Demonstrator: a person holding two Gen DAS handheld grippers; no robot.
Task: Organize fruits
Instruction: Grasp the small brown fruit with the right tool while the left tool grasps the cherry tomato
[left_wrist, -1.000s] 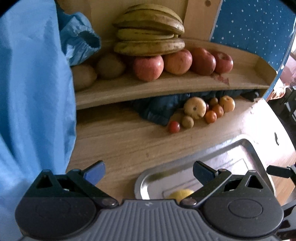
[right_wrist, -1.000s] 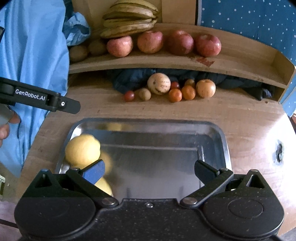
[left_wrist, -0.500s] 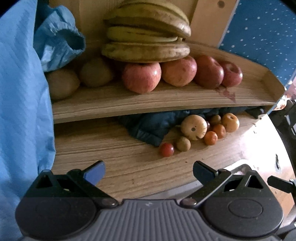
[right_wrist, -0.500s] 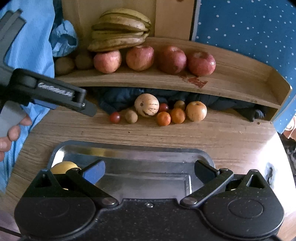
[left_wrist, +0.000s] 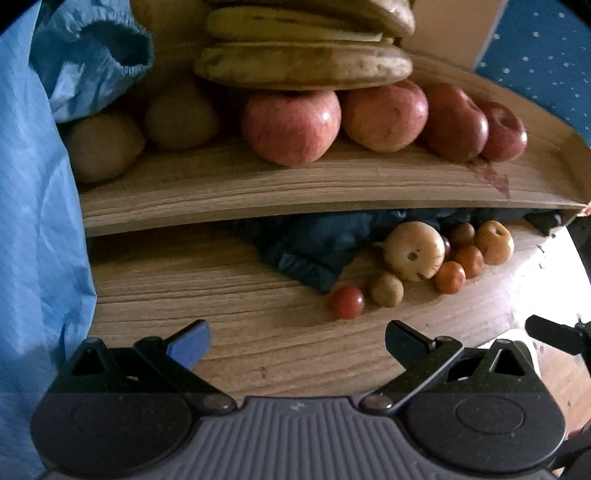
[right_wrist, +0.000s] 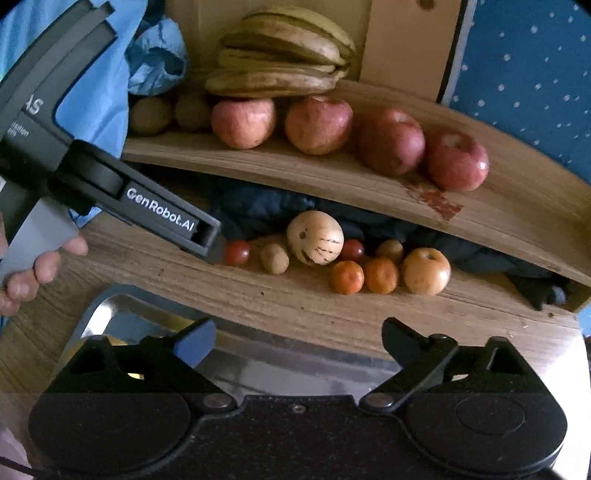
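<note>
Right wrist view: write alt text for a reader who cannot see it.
An open, empty tool hangs over a metal tray on a wooden table, facing small fruits under a shelf. On the shelf, four red apples sit below bananas. A hand holds another tool at left.

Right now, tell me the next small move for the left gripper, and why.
Probably ease the left gripper forward and down toward the small red tomato. Its jaws stand open and empty, and that tomato is the nearest fruit, lying apart from the cluster on the wooden table, free to be straddled.
</note>
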